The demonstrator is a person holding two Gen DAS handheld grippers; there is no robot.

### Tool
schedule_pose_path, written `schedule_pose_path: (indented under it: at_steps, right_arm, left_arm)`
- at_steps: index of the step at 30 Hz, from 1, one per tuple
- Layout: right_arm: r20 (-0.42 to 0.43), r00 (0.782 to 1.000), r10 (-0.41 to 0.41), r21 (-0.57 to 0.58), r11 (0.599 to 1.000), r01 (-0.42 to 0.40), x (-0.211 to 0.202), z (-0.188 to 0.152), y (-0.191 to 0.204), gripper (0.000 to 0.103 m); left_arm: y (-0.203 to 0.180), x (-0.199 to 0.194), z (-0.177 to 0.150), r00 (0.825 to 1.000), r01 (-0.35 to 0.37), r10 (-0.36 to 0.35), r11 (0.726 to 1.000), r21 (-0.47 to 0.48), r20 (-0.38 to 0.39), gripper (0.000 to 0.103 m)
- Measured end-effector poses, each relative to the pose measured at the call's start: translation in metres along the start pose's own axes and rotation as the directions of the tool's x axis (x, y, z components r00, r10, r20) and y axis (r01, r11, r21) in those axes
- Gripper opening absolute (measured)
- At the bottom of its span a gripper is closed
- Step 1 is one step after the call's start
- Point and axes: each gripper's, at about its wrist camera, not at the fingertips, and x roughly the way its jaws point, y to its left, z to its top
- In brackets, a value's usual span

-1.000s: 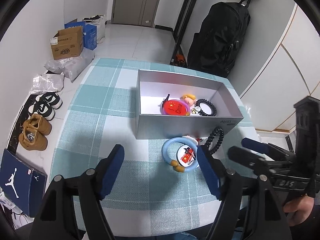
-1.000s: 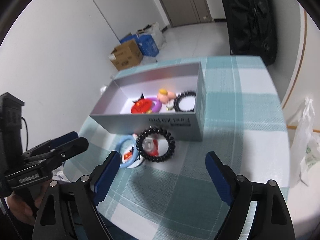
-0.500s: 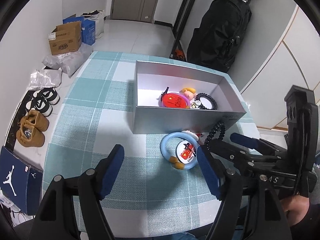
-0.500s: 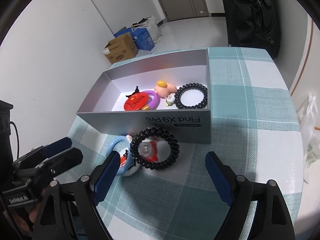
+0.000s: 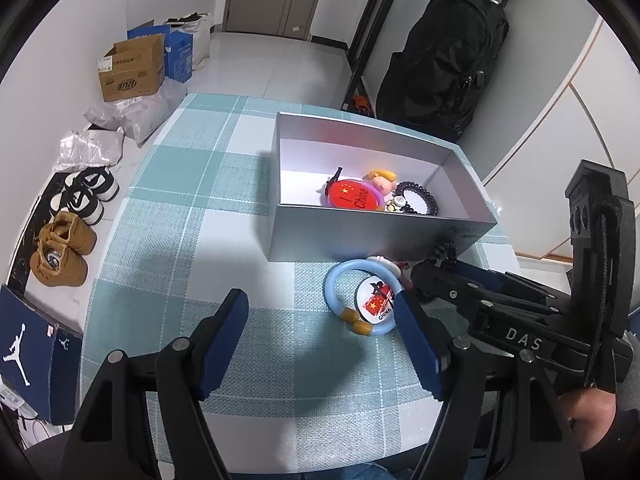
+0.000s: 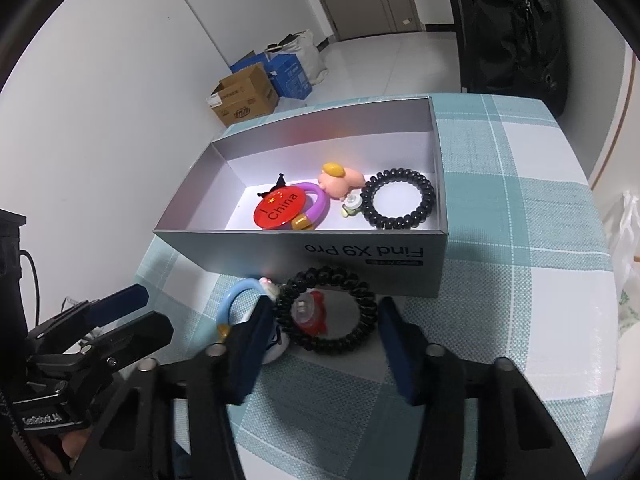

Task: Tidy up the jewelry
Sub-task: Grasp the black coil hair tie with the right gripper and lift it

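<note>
A grey phone box [image 5: 376, 240] [image 6: 360, 254] sits open on the checked tablecloth. Inside lie a purple ring with a red "I China" badge [image 6: 282, 208], a pink pig charm [image 6: 340, 178] and a black spiral hair tie [image 6: 398, 199]. In front of the box lie a second black spiral hair tie [image 6: 326, 314] over a red charm [image 6: 312, 312], and a light blue ring with a China badge [image 5: 362, 298] [image 6: 232, 300]. My right gripper [image 6: 324, 350] is open with a finger on each side of the black hair tie. My left gripper [image 5: 320, 338] is open and empty above the cloth, near the blue ring.
The table's edges fall away left and right. On the floor are shoes [image 5: 64, 252], cardboard boxes [image 5: 132, 74], a blue shoe box [image 5: 28, 348] and a black backpack [image 5: 444, 64]. A white plastic bag [image 6: 628, 264] lies at the right.
My right gripper has moved forward and down until its fingers straddle the black hair tie by the box. Its jaws have narrowed somewhat. My left gripper has shifted slightly closer to the table.
</note>
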Motion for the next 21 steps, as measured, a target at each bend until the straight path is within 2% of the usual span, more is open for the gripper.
schedule_pose_path:
  at_steps: [3, 12, 17, 21]
  right_arm:
    - [0.004, 1.000, 0.010, 0.002, 1.000, -0.010, -0.004, -0.001, -0.002, 0.043]
    - [0.026, 0.999, 0.038, 0.007, 0.999, -0.038, -0.024, -0.003, -0.011, 0.041]
    - [0.040, 0.999, 0.036, 0.015, 0.999, -0.037, -0.038, -0.007, -0.022, 0.041]
    - [0.056, 0.998, 0.032, 0.043, 0.998, -0.034, -0.051, -0.009, -0.038, 0.041]
  left_arm:
    - [0.001, 0.001, 0.000, 1.000, 0.003, -0.003, 1.000, -0.008, -0.004, 0.071]
    - [-0.007, 0.003, 0.002, 1.000, 0.016, -0.016, 1.000, 0.000, -0.002, 0.071]
    - [-0.023, 0.000, 0.004, 0.995, 0.095, -0.096, 0.995, 0.038, 0.026, 0.071]
    - [-0.047, 0.003, 0.003, 0.990, 0.136, -0.140, 0.983, 0.124, 0.020, 0.071]
